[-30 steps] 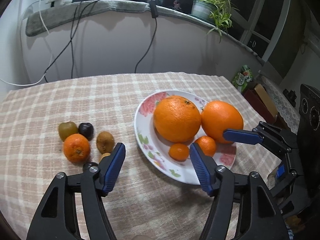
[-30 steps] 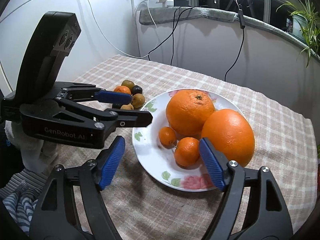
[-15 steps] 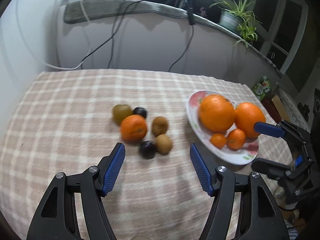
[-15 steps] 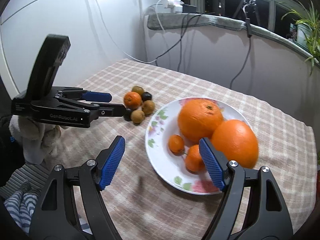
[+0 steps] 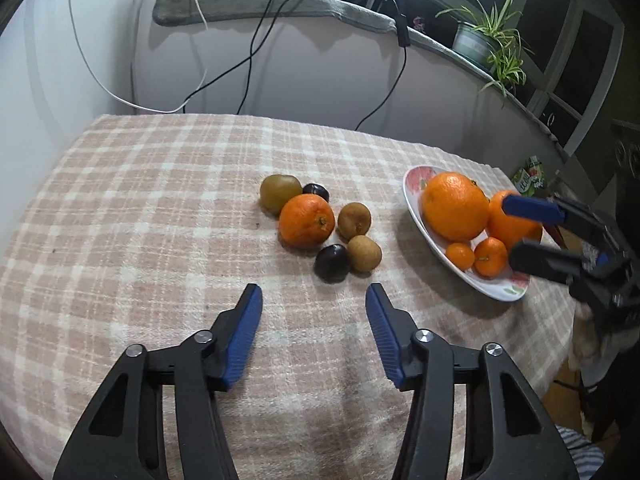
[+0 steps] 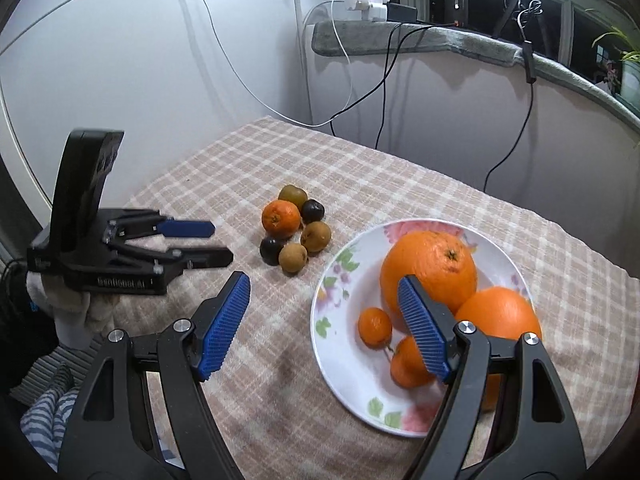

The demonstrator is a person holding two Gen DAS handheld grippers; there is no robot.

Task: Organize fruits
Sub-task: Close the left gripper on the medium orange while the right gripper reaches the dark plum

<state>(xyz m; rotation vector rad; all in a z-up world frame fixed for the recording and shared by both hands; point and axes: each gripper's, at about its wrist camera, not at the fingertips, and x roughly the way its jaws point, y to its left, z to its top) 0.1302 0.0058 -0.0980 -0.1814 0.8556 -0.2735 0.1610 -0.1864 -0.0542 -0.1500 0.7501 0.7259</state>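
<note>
A floral white plate (image 5: 416,200) (image 6: 344,360) holds two large oranges (image 5: 454,206) (image 6: 430,268) and two small tangerines (image 5: 460,255) (image 6: 374,326). Left of it on the checked cloth lies a cluster: a mandarin (image 5: 306,221) (image 6: 281,218), a green-brown fruit (image 5: 280,192), two dark plums (image 5: 331,263), two brown kiwis (image 5: 363,253). My left gripper (image 5: 314,298) is open and empty, just short of the cluster. My right gripper (image 6: 322,292) is open and empty, above the plate's near-left edge.
The table is covered by a pink checked cloth (image 5: 140,200); its edge drops off at the right. A grey ledge (image 5: 280,4) with chargers, hanging cables and a potted plant (image 5: 480,40) runs behind. A wall stands at the left.
My left gripper has swung left from the plate and now faces the loose fruit cluster. My right gripper has pulled back and up a little from the plate. Both stay open.
</note>
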